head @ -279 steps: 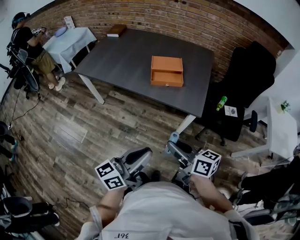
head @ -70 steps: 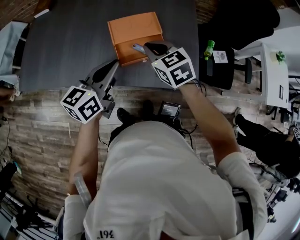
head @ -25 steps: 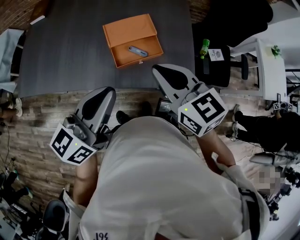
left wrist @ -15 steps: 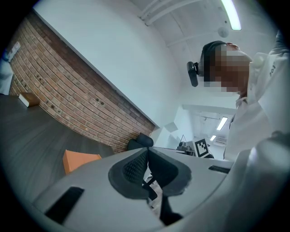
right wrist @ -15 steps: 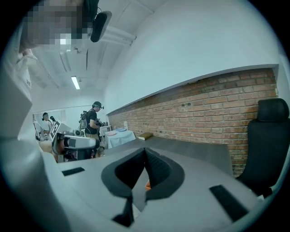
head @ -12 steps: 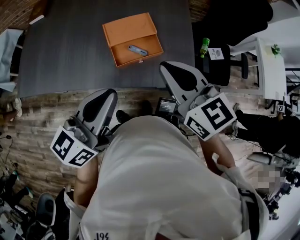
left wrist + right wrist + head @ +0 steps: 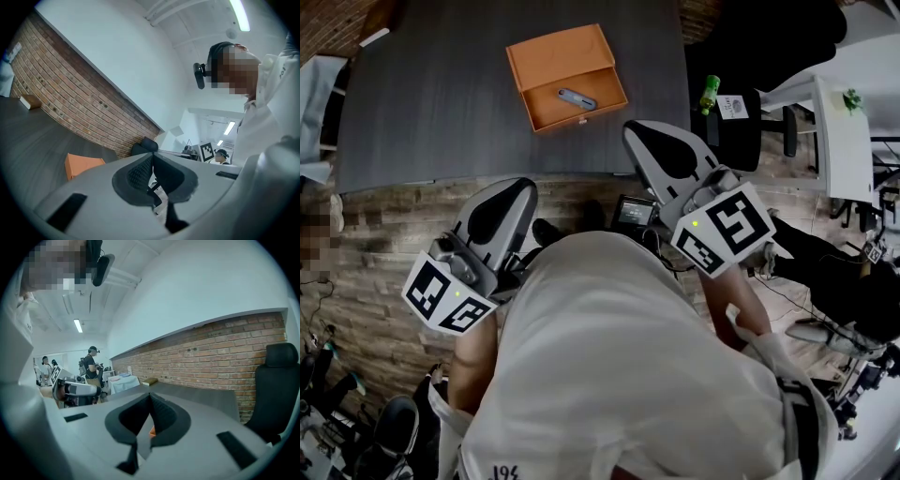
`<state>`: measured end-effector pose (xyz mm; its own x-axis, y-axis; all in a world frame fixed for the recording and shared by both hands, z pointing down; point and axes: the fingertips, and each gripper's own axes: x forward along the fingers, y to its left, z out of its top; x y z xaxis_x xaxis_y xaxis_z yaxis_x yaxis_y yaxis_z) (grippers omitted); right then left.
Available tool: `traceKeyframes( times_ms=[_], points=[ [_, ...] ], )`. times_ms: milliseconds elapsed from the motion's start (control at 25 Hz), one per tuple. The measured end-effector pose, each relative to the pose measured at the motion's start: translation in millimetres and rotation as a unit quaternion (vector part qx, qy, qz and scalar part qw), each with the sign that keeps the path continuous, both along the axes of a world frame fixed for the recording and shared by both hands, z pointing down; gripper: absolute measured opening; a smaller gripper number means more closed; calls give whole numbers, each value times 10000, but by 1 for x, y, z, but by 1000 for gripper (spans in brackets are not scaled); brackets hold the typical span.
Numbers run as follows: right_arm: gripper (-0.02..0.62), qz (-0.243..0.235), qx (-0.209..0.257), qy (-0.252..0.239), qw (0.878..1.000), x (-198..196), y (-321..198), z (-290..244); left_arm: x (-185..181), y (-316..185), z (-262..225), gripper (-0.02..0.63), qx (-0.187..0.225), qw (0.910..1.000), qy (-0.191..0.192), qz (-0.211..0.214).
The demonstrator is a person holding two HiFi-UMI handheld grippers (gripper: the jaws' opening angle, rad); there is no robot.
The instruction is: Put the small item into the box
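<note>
An open orange box (image 7: 566, 77) sits on the dark table (image 7: 431, 112). A small grey item (image 7: 577, 98) lies inside it, near its front wall. Both grippers are held back from the table's near edge, over the wooden floor and close to the person's body. My left gripper (image 7: 517, 187) is shut and holds nothing; its own view shows the jaws (image 7: 151, 159) pressed together and the box (image 7: 82, 164) off to the left. My right gripper (image 7: 639, 131) is likewise shut and empty, with its jaws (image 7: 150, 399) closed and a sliver of orange below them.
A black office chair (image 7: 750, 56) stands right of the table, with a green bottle (image 7: 710, 92) on its seat. A white desk (image 7: 853, 131) is at the far right. A brick wall (image 7: 225, 352) runs behind the table. Another person stands far off in the right gripper view.
The right gripper has drifted slightly to the right. The left gripper has barely shifted. The item stays in the box.
</note>
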<state>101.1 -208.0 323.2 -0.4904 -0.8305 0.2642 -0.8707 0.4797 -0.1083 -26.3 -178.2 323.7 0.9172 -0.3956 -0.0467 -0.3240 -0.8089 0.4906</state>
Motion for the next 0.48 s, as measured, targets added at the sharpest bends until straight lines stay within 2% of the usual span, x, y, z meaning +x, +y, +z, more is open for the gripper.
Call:
traceKeyframes(
  times_ms=[480],
  points=[
    [12,36,-60,107,9999,5,1,1,4,5,3,12,-65,9999,0,122]
  ],
)
